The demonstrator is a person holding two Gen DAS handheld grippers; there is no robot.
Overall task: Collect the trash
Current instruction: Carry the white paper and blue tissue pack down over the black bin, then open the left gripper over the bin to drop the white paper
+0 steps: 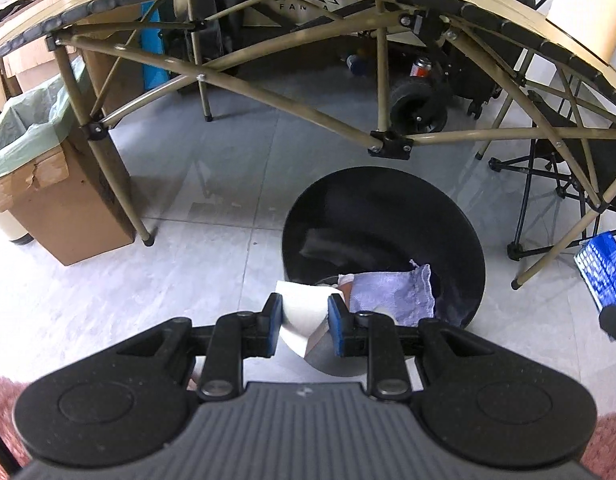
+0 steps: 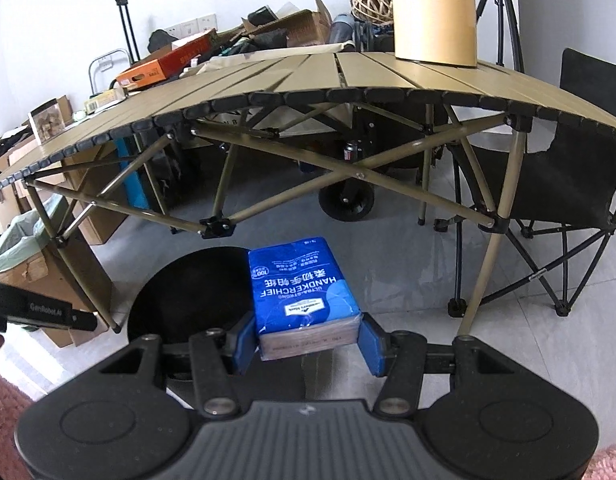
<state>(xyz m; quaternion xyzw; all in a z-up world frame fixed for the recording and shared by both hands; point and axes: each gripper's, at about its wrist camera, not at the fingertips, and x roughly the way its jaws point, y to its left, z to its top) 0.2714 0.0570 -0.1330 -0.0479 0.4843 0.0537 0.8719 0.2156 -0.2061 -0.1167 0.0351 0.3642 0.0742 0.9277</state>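
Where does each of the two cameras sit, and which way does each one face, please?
Left wrist: on the left gripper, aimed down at the black bin; its jaws hold white paper.
Right wrist: on the right gripper, aimed forward and down; it holds a blue tissue pack.
Shared: bin, folding table, tissue pack.

Each gripper has the same build. In the left wrist view the left gripper (image 1: 303, 326) has two flat blue pads on black finger blocks, carried by black link arms pinned with round silver screws. Behind the links sit two rounded black housings, each with a shallow circular recess — and between them a grey ribbed plate with a small pale mark at its front edge. The right gripper (image 2: 308, 340) repeats this: blue pads, black links, silver screw heads, grey ribbed plate. Left of the right gripper's pads, the other unit's black side bears white lettering — "GenRobot.AI".
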